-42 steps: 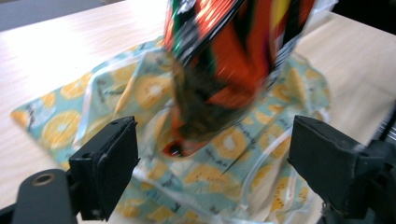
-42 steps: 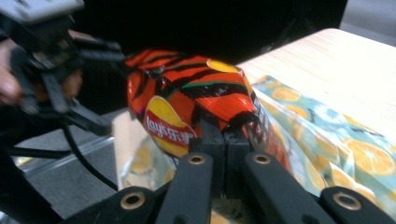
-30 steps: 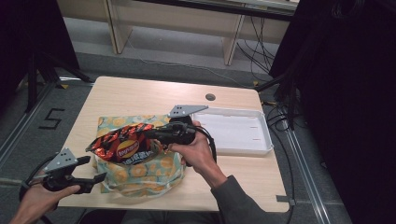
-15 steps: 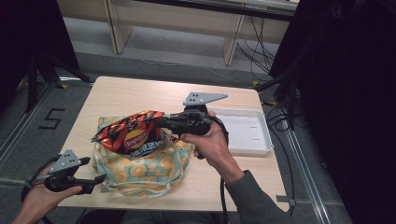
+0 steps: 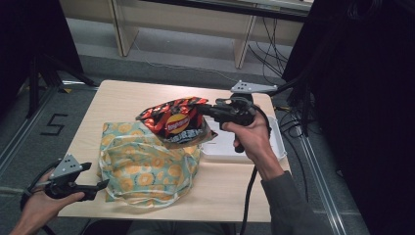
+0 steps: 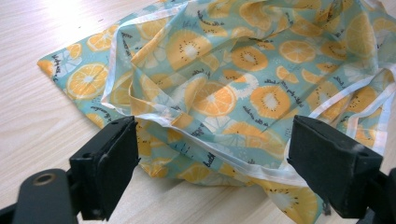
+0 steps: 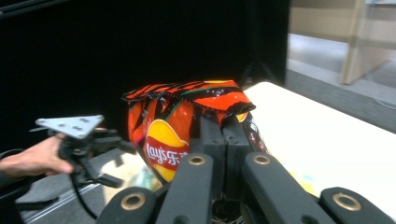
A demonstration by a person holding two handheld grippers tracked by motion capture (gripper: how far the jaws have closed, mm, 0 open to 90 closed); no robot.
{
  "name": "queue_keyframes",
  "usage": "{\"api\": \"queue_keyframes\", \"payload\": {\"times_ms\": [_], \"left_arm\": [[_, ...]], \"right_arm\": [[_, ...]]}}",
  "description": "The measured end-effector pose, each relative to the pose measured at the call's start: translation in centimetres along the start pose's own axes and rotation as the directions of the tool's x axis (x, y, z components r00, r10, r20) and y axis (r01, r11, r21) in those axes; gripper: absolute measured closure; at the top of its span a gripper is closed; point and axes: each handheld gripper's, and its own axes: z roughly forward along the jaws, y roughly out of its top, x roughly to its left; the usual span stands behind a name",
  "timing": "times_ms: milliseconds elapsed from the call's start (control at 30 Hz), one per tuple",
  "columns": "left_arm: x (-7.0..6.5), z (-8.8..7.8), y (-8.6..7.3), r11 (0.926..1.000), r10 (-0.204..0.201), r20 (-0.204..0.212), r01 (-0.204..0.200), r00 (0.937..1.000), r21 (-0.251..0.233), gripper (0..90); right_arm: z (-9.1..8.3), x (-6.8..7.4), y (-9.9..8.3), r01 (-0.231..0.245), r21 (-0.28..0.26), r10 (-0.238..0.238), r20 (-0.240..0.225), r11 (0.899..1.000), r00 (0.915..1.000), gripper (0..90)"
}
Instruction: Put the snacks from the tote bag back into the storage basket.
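A red and black bag of crisps (image 5: pixel 172 121) hangs in the air above the table, pinched at its top edge by my right gripper (image 5: pixel 201 109), which is shut on it. In the right gripper view the crisp bag (image 7: pixel 177 122) hangs in front of the closed jaws of my right gripper (image 7: pixel 225 125). Below it lies a crumpled cloth bag with an orange-slice print (image 5: pixel 144 166). My left gripper (image 5: pixel 100 184) rests at the table's near left corner, open, with the cloth bag's edge (image 6: pixel 210 112) just beyond its jaws and not touched by my left gripper (image 6: pixel 212 149).
A white tray (image 5: pixel 274 144) lies on the right side of the wooden table (image 5: pixel 117 103), behind my right hand. Dark curtains stand to the right and left. Cables trail from both grippers.
My right gripper has lifted the crisp bag up out of the cloth bag and carried it to the right, toward the tray. The left gripper has stayed where it was.
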Motion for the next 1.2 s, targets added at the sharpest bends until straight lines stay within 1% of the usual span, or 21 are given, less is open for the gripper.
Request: {"api": "queue_keyframes", "payload": {"times_ms": [100, 167, 200, 400, 433, 467, 500, 533, 567, 600, 667, 733, 767, 833, 933, 967, 1000, 1033, 1067, 1100, 1200], "left_arm": [[0.0, 0.1, 0.0, 0.9998, -0.02, -0.001, 0.02, 0.9998, -0.008, 15.5], [0.2, 0.0, 0.1, 1.0, 0.006, 0.0, -0.006, 1.0, -0.001, 15.4], [0.1, 0.0, 0.1, 0.9995, -0.022, -0.005, 0.022, 0.9997, -0.023, 15.5], [0.9, -0.4, 0.1, 0.9988, -0.036, -0.026, 0.035, 0.999, -0.033, 15.4], [1.2, -0.6, 0.1, 1.0, 0.001, -0.026, -0.001, 0.9997, 0.0, 15.4], [0.9, -0.4, 0.1, 0.9991, -0.035, -0.027, 0.034, 0.999, -0.023, 15.4], [0.9, -0.4, 0.1, 0.9994, -0.029, -0.022, 0.029, 0.9993, -0.02, 15.4], [1.0, -0.4, 0.1, 0.9998, -0.016, -0.02, 0.016, 0.9997, -0.01, 15.4], [1.0, -0.5, 0.1, 0.9999, 0.005, -0.023, -0.005, 0.9997, 0.011, 15.4], [0.9, -0.4, 0.1, 1.0, -0.001, -0.021, 0.001, 0.9998, 0.004, 15.4], [0.6, -0.2, 0.1, 0.9995, -0.027, -0.018, 0.027, 0.9995, -0.019, 15.4], [0.9, -0.4, 0.1, 0.9999, 0.009, -0.017, -0.009, 0.9998, 0.013, 15.4], [0.9, -0.4, 0.1, 0.9999, 0.005, -0.019, -0.005, 0.9998, 0.01, 15.4], [0.9, -0.3, 0.1, 0.9999, -0.012, -0.022, 0.012, 0.9997, 0.0, 15.4], [1.0, -0.3, 0.0, 0.9999, -0.004, -0.022, 0.004, 0.9998, 0.011, 15.4], [0.9, -0.2, 0.0, 0.9999, -0.009, -0.022, 0.01, 0.9997, 0.008, 15.4], [1.0, -0.2, 0.0, 0.9999, -0.001, -0.02, 0.002, 0.9998, 0.014, 15.4], [0.9, -0.2, 0.0, 0.9999, -0.002, -0.02, 0.003, 0.9998, 0.012, 15.4], [0.8, -0.1, 0.0, 0.9998, -0.019, -0.017, 0.019, 0.9997, 0.011, 15.4], [0.9, -0.1, 0.0, 0.9999, -0.009, -0.017, 0.009, 0.9998, 0.014, 15.4], [0.9, -0.1, 0.0, 0.9998, 0.003, -0.021, -0.003, 0.9998, 0.02, 15.5]], "right_arm": [[-1.1, -1.4, -0.2, -0.029, -0.001, 0.029, 0.052, 1.0, 0.9982, 90.0], [-1.7, -2.3, -0.4, -0.032, 0.001, 0.032, 0.072, 0.999, 0.9969, 90.0], [-2.0, -2.8, -0.5, -0.045, -0.001, 0.045, 0.094, 0.999, 0.9946, 90.0], [-3.4, -5.5, -1.4, -0.091, -0.006, 0.09, 0.172, 0.996, 0.981, 90.0], [-3.6, -6.0, -1.6, -0.09, -0.004, 0.089, 0.177, 0.996, 0.9801, 90.0], [-3.7, -6.3, -1.8, -0.1, -0.002, 0.099, 0.193, 0.995, 0.9762, 90.0], [-3.9, -6.9, -2.1, -0.097, -0.003, 0.096, 0.2, 0.995, 0.9751, 90.0], [-3.9, -6.9, -2.2, -0.125, -0.001, 0.123, 0.207, 0.992, 0.9705, 90.0], [-4.0, -7.4, -2.4, -0.11, 0.005, 0.106, 0.215, 0.994, 0.9708, 90.0], [-4.1, -7.5, -2.5, -0.127, 0.008, 0.123, 0.224, 0.992, 0.9669, 90.0], [-4.2, -8.0, -3.0, -0.13, -0.001, 0.126, 0.23, 0.992, 0.965, 90.0], [-4.3, -8.3, -3.4, -0.149, 0.008, 0.143, 0.237, 0.989, 0.961, 90.0], [-4.3, -8.5, -3.7, -0.14, 0.006, 0.134, 0.237, 0.99, 0.9622, 90.0], [-4.4, -8.5, -4.0, -0.168, 0.014, 0.161, 0.231, 0.986, 0.9597, 90.0], [-4.5, -8.7, -4.6, -0.18, 0.011, 0.172, 0.233, 0.984, 0.9571, 90.0], [-4.5, -8.9, -4.9, -0.165, 0.01, 0.159, 0.227, 0.986, 0.9609, 90.0], [-4.5, -8.9, -5.1, -0.187, 0.014, 0.178, 0.232, 0.982, 0.9563, 90.0], [-4.5, -9.0, -5.4, -0.183, 0.015, 0.174, 0.228, 0.983, 0.958, 90.0], [-4.6, -9.1, -5.6, -0.2, 0.02, 0.19, 0.228, 0.98, 0.9549, 90.0], [-4.6, -9.3, -5.9, -0.198, 0.021, 0.188, 0.229, 0.98, 0.955, 90.0], [-4.8, -9.8, -6.9, -0.237, 0.005, 0.229, 0.236, 0.972, 0.9446, 90.0]]}}
